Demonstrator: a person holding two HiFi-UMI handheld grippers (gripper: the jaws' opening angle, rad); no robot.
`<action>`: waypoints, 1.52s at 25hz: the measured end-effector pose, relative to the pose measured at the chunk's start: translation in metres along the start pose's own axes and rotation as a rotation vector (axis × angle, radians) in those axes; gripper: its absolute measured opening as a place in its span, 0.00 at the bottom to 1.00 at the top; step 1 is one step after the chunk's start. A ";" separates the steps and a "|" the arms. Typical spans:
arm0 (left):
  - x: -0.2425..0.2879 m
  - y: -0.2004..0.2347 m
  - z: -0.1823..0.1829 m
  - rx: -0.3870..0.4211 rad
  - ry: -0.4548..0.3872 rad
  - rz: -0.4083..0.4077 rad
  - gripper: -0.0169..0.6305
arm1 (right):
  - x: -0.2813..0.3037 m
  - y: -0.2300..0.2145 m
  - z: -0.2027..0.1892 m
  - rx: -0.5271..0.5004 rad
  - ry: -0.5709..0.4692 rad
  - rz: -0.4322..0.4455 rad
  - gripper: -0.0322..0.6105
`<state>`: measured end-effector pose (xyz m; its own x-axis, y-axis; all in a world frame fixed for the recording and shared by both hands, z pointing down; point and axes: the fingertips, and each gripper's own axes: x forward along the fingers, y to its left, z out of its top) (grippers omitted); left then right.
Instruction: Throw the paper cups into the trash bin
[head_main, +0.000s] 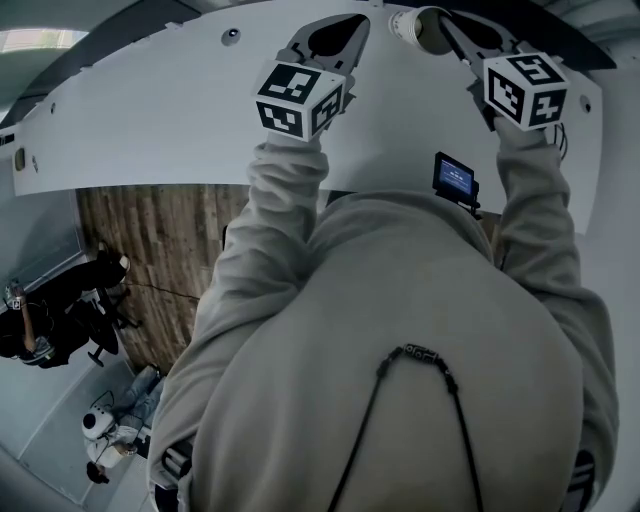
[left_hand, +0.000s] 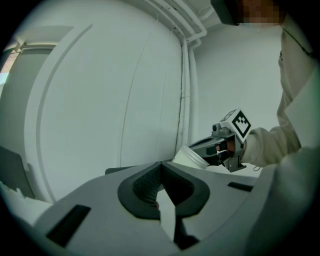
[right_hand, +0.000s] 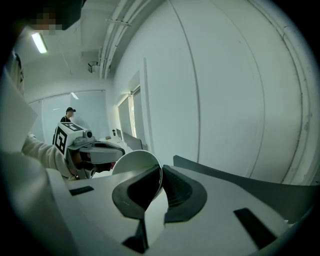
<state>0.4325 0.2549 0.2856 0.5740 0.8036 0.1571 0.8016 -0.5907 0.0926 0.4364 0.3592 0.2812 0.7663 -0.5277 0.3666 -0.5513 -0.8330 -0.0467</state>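
**Head view.** Both grippers are held out over the white table (head_main: 150, 120).

**R gripper** (head_main: 442, 22): jaws clamped on the wall of a paper cup (head_main: 412, 28), one pad inside the rim, the other outside. The cup hangs tilted on its side in the air above the table's far edge, right of centre, mouth toward the gripper's body.

**L gripper** (head_main: 352, 24): jaws together, nothing betw. them, just beside the cup.

**Progress (est.):** one cup is picked up and none is seen binned. No trash bin or second cup shows in any view, so the carry and drop remain.

**Surroundings:**
- a small screen device (head_main: 455, 178) at the table's near edge, right side
- a wood floor strip and people (head_main: 40, 325) below the near edge, left
- a plain wall ahead

**Obstacles:** nothing is apparent near the cup. The bin's place is unknown, so the route can't be judged.
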 end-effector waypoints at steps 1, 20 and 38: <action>0.000 0.001 -0.001 -0.002 0.002 0.002 0.03 | 0.000 0.000 0.000 0.005 0.001 0.000 0.11; -0.068 0.034 -0.006 0.069 0.031 0.364 0.03 | 0.019 0.000 -0.016 0.080 -0.050 0.176 0.11; -0.488 -0.007 -0.053 -0.019 -0.083 1.118 0.03 | 0.049 0.325 -0.008 -0.225 -0.024 0.756 0.11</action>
<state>0.1376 -0.1374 0.2601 0.9796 -0.1772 0.0953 -0.1736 -0.9838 -0.0447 0.2920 0.0645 0.2913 0.1628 -0.9431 0.2900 -0.9772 -0.1947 -0.0845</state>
